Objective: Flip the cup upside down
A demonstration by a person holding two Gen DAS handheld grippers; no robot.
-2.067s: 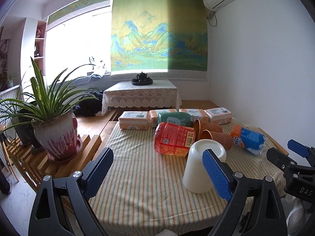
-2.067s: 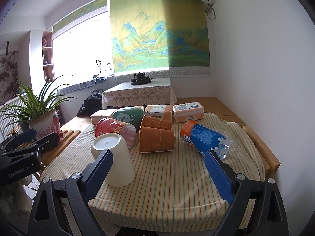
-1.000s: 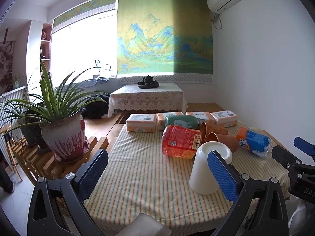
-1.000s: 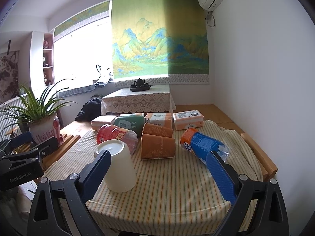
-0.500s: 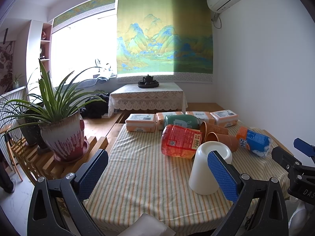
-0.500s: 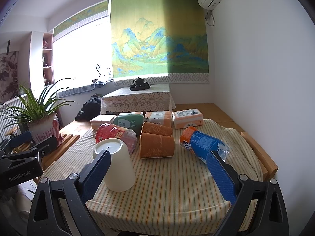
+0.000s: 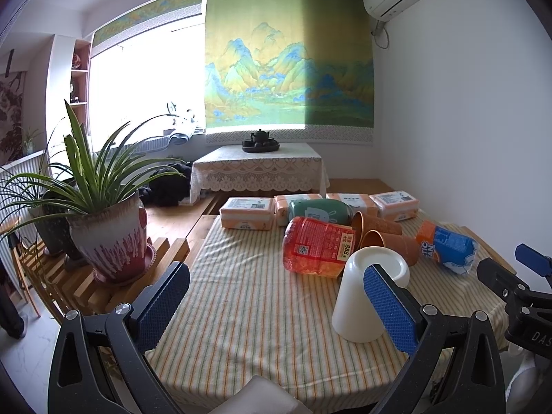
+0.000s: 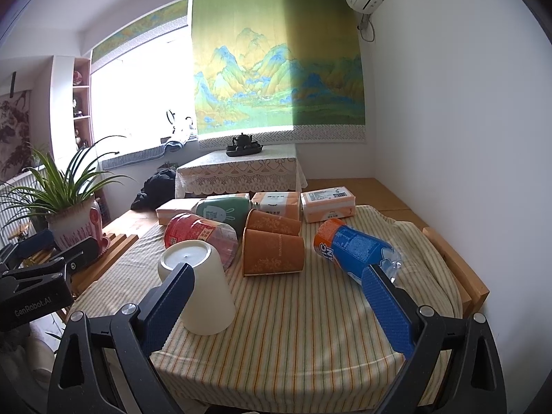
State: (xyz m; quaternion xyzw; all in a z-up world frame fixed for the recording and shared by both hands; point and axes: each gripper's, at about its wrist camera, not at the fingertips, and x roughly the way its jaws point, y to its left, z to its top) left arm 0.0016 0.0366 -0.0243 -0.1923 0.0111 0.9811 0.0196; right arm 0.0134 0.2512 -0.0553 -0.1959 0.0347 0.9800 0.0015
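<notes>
Near the front edge of the striped-cloth desk (image 8: pixel 310 327) stands the plain white plastic cup (image 8: pixel 201 288), mouth down, probably light, stiff and slippery; grip its tapered sidewall. Left gripper (image 7: pixel 276 310) and right gripper (image 8: pixel 276 307) gape wide, empty.

The white cup (image 8: pixel 200 289) stood upside down on the striped tablecloth (image 8: pixel 296 324), at nine o'clock from the wide-spread right gripper (image 8: pixel 276 307).

Both wrist cameras look forward along their spread fingers from the table's (image 7: pixel 241 310) near edge toward the far scroll wall — the left from further left — sharing the white cup (image 7: pixel 365 296) (image 8: pixel 201 289) beside opposite fingers.
</notes>
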